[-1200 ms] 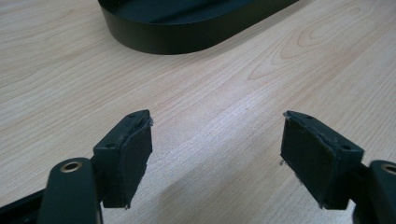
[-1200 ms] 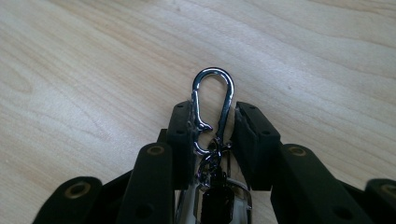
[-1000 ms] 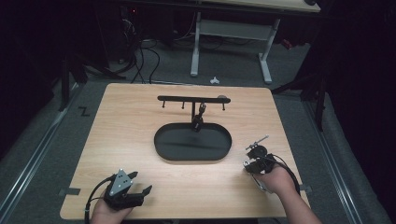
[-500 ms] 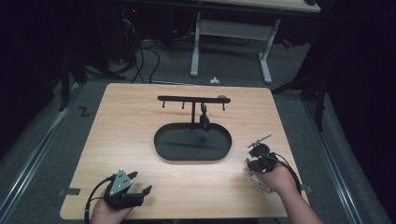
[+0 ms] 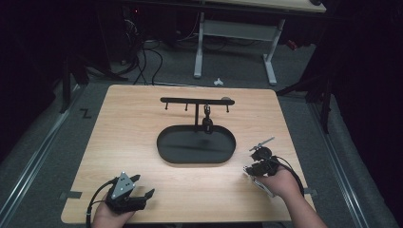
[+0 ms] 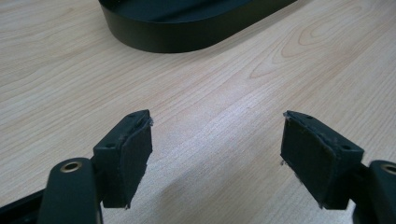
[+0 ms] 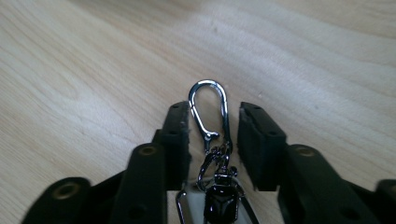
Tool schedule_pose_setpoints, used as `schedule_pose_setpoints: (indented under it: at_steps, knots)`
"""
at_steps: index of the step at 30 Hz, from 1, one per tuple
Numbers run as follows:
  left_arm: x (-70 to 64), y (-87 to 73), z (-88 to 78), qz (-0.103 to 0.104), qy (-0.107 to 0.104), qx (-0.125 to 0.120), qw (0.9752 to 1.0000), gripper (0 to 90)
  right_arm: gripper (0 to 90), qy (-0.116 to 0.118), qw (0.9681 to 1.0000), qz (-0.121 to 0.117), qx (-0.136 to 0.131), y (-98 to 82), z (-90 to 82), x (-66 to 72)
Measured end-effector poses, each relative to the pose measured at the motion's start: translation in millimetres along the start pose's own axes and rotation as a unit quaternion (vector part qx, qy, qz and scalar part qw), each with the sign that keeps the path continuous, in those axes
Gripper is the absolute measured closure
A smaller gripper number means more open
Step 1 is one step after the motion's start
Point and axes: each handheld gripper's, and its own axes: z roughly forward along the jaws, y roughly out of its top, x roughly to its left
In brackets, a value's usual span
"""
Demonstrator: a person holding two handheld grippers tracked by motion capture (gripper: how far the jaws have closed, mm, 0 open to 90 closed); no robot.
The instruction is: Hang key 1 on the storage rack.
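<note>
My right gripper (image 7: 215, 123) sits near the right edge of the wooden table (image 5: 133, 142), toward the near corner, with bare wood between it and the black oval tray (image 5: 164, 147) at the middle. My left gripper (image 6: 217, 154) rests near the near edge on the left side, its jaws spread wide over bare tabletop with nothing between them, the tray's dark wall just ahead. Behind the tray stands a black rack (image 5: 190, 100) with small pegs, and one keychain (image 5: 207, 122) hangs from it over the tray. The keychain (image 7: 209, 116) I am working with lies on the wood between my right jaws: a shiny chrome carabiner clip with a rounded loop, a short swivel link below it, and a dark glossy charm (image 7: 222, 203) nearest the camera. My right jaws have just been opening; the pads now stand to either side of the clip with small gaps, so they are not clamping it. The keychain's long axis runs straight along my jaws, with the loop end pointing away from my hand, past the fingertips.
</note>
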Motion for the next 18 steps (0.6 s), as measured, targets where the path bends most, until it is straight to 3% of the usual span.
schedule_pose_setpoints:
  at_steps: [3, 5, 7, 18]
  knots:
    - [-0.2, 0.2, -0.2, 0.001, -0.001, -0.001, 1.0, 25.2, 60.7, -0.012, 0.9995, -0.021, 0.021, -0.3, 6.9, 4.4]
    - [-0.5, 0.2, 0.0, 0.001, 0.0, -0.002, 1.0, 25.2, 65.8, -0.012, 0.9992, -0.036, 0.012, -0.1, 7.8, 7.0]
    - [-1.0, 0.4, 0.5, 0.001, 0.0, -0.002, 1.0, 25.2, 71.9, -0.01, 0.9992, -0.039, 0.008, -0.7, 7.7, 10.8]
    - [-0.2, 0.5, -0.4, 0.001, -0.001, -0.002, 1.0, 25.2, 75.9, -0.022, 0.9982, -0.055, 0.011, -0.1, 6.3, 19.0]
